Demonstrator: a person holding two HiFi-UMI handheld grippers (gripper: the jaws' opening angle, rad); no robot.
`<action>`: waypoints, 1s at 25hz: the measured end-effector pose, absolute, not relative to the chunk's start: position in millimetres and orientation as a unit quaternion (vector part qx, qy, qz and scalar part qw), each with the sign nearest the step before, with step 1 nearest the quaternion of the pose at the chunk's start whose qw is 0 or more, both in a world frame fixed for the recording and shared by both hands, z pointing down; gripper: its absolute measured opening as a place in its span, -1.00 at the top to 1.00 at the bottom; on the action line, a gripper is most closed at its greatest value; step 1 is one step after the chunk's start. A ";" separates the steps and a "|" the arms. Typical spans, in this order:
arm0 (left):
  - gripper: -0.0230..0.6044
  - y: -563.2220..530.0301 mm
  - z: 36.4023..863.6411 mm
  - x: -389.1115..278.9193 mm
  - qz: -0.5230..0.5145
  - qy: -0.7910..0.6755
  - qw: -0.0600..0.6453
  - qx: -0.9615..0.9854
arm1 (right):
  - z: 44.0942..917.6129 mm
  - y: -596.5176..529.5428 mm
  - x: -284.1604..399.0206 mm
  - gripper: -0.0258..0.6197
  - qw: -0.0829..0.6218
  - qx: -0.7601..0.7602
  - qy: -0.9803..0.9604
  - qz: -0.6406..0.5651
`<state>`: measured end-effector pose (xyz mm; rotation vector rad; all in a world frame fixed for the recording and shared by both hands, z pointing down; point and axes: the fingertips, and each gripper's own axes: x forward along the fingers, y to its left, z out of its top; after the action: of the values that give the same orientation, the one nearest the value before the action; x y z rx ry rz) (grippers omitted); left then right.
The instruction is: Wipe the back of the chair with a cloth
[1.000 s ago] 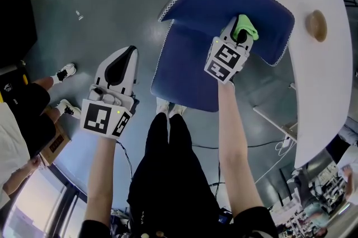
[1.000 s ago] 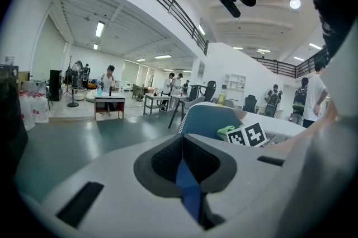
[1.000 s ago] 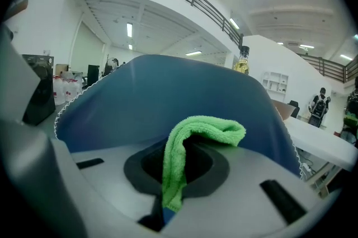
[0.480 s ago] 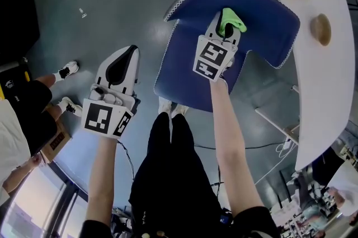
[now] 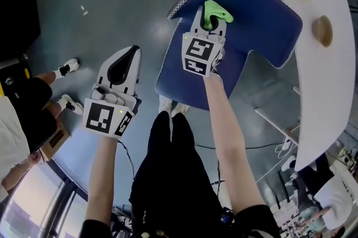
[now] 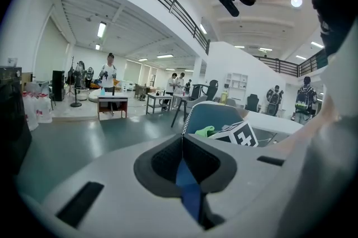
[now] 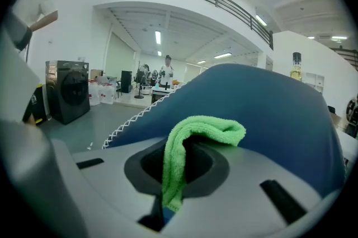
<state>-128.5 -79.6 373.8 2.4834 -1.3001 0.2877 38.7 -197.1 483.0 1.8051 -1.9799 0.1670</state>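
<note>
Over the last second the right gripper point(image 5: 210, 23) had travelled left along the chair back point(image 5: 263, 24), carrying the green cloth point(image 5: 216, 12) from near the middle of the blue panel toward its left, white-stitched edge. Its jaws were clamped on the cloth, a fold of which hung down between them while the bunched top lay against the blue fabric in the right gripper view. That sweep suggested a wiping stroke well under way, with the left part of the back now covered. The right part, near the white bench point(image 5: 319, 80), probably still needed a pass.

The left gripper point(image 5: 124, 60) had barely moved. It hung to the left of the chair, well apart from it and over the floor, with its jaws together on nothing and no part in the wiping. The seat point(image 5: 182, 77) below the back was untouched by either gripper.
</note>
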 end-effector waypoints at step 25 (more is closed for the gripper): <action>0.91 -75.7 376.2 -131.5 0.101 -0.453 0.164 0.870 | 516.6 -151.9 -61.3 0.86 0.278 0.497 -0.822 0.031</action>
<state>-131.5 -75.7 376.2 2.4803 -1.2925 0.2879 -61.3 -151.9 516.6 1.3338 -2.2058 0.0830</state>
